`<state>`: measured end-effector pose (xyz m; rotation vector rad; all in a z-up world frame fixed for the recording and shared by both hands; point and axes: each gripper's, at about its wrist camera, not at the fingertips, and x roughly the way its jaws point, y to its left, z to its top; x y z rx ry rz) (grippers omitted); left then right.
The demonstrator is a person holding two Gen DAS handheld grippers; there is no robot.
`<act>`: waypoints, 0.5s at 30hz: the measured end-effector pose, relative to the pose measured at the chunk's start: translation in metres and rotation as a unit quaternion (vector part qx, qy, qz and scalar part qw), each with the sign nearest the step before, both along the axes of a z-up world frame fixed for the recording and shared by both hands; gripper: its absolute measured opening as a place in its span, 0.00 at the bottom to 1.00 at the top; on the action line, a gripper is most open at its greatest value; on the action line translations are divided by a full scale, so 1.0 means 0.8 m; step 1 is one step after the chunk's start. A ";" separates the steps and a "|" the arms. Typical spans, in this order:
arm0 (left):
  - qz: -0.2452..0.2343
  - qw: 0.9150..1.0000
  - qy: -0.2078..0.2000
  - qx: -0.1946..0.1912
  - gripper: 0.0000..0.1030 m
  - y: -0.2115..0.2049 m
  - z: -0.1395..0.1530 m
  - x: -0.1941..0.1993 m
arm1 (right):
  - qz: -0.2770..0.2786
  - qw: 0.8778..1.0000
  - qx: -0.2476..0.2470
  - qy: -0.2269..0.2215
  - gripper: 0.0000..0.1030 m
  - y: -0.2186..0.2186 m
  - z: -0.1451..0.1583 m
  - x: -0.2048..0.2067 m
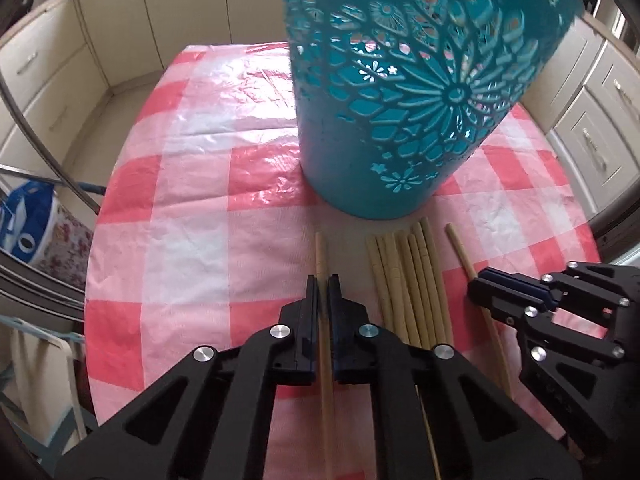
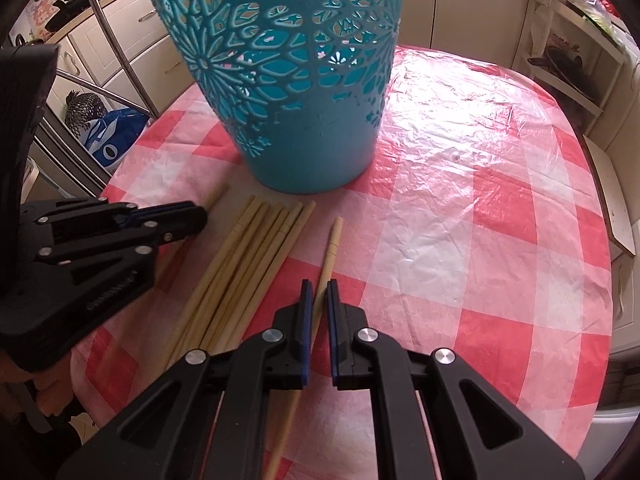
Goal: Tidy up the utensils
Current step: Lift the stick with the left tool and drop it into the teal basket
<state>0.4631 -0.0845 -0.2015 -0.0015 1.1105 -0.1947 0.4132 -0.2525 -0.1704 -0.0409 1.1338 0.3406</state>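
Teal plastic forms the tall openwork holder (image 1: 404, 92), which is stood upright on a table covered by a pink-and-white checked cloth (image 1: 192, 208). Just in front of its base, a bundle of pale wooden chopsticks (image 1: 408, 280) is laid side by side on the cloth, their ends close to the holder.

1 single chopstick (image 1: 321, 256) is set apart on the bundle's left and is clamped between the narrow jaws of the left gripper (image 1: 323, 284), with its tip projecting past the fingertips toward the holder.

Another single chopstick (image 2: 331, 248) is laid on the bundle's right side and is pinched by the nearly closed jaws of the right gripper (image 2: 317, 290).

Both grippers are angled steeply downward. Cream cabinets (image 1: 52, 60) are seen around the table.
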 end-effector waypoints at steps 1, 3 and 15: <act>0.003 1.000 -0.003 -0.009 0.04 0.006 0.006 -0.003 | 0.000 1.000 0.000 0.000 0.07 0.000 0.000 0.000; 0.009 0.999 -0.023 -0.036 0.04 0.022 0.030 -0.011 | 0.000 1.000 -0.002 -0.001 0.07 0.000 -0.001 0.000; 0.004 0.966 -0.214 -0.149 0.04 0.068 0.234 -0.042 | -0.007 1.000 -0.003 -0.001 0.07 0.003 -0.001 0.001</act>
